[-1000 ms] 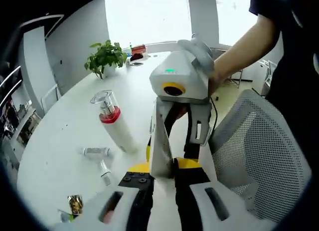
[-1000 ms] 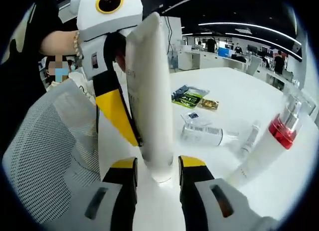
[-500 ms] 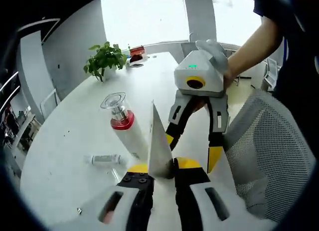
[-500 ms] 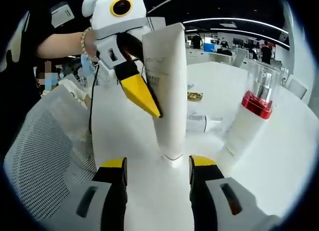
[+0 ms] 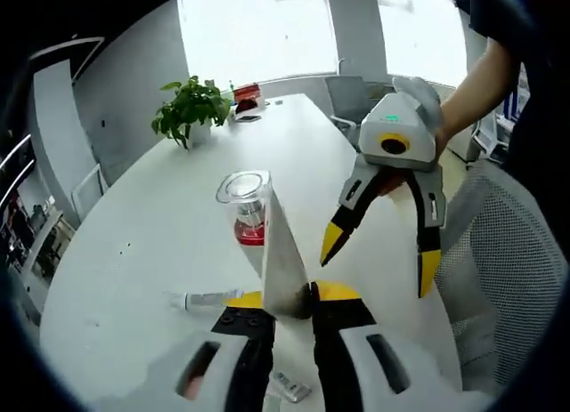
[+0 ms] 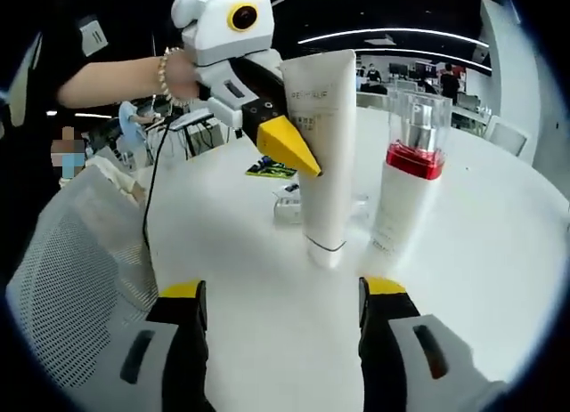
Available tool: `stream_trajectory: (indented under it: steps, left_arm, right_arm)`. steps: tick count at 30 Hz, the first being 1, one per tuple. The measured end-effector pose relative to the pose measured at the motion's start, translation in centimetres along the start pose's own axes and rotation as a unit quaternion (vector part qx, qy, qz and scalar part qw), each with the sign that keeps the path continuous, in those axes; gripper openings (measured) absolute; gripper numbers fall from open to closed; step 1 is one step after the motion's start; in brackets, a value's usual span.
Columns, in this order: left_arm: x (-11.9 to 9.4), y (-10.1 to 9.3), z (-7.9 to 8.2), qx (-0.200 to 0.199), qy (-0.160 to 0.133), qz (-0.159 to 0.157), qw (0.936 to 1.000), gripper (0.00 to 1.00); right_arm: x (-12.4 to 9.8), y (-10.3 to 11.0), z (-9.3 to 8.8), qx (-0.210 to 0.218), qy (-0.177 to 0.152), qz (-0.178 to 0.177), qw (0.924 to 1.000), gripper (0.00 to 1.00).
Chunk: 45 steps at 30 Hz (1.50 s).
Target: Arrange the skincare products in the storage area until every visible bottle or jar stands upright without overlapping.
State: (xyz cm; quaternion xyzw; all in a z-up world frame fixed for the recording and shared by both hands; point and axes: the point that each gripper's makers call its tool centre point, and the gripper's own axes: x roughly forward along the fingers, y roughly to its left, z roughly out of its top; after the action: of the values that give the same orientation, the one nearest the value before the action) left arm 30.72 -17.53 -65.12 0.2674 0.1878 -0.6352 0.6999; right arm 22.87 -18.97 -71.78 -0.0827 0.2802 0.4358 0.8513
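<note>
White tube (image 6: 323,154) stood cap-down on table (image 6: 499,252), crimped top clamped by left gripper (image 6: 289,149). Pump bottle (image 6: 405,185) upright just beside, at 3 o'clock of tube. Right gripper (image 6: 280,310) jaws wide apart, nothing held. Left grip to be eased off slowly, lifted straight up, bottle not nudged. Small vial (image 5: 203,298) lying flat, to be stood up after.

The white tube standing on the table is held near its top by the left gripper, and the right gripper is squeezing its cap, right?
Not quite: the right gripper is open, its jaws apart from the white tube, as the right gripper view shows. The left gripper does hold it near the top.
</note>
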Motion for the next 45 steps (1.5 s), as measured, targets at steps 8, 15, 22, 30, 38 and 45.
stream_trajectory:
  steps: [8, 15, 22, 30, 38, 45]
  left_arm:
    - [0.6, 1.6, 0.1, -0.001, -0.005, 0.000, 1.0000, 0.14]
    - [1.0, 2.5, 0.2, 0.003, -0.006, -0.003, 1.0000, 0.14]
    - [0.9, 2.0, 0.3, -0.001, -0.005, -0.008, 1.0000, 0.15]
    - [1.0, 2.0, 0.5, -0.018, -0.002, -0.004, 0.9998, 0.17]
    - [0.8, 2.3, -0.1, -0.033, 0.007, 0.006, 0.9994, 0.26]
    - [0.0, 2.4, -1.0, -0.062, 0.022, 0.020, 0.9977, 0.36]
  right_arm:
    - [-0.8, -0.5, 0.2, 0.024, -0.013, -0.024, 0.9993, 0.78]
    - [-1.1, -0.8, 0.3, 0.027, -0.017, -0.034, 0.9989, 0.83]
    - [-1.1, -0.9, 0.3, 0.022, -0.012, -0.032, 0.9992, 0.84]
    - [-0.7, -0.3, 0.3, 0.022, -0.010, -0.025, 0.9994, 0.84]
    - [-0.6, -0.3, 0.7, 0.022, -0.014, -0.024, 0.9994, 0.85]
    - [-0.7, -0.2, 0.8, 0.024, -0.015, -0.025, 0.9993, 0.87]
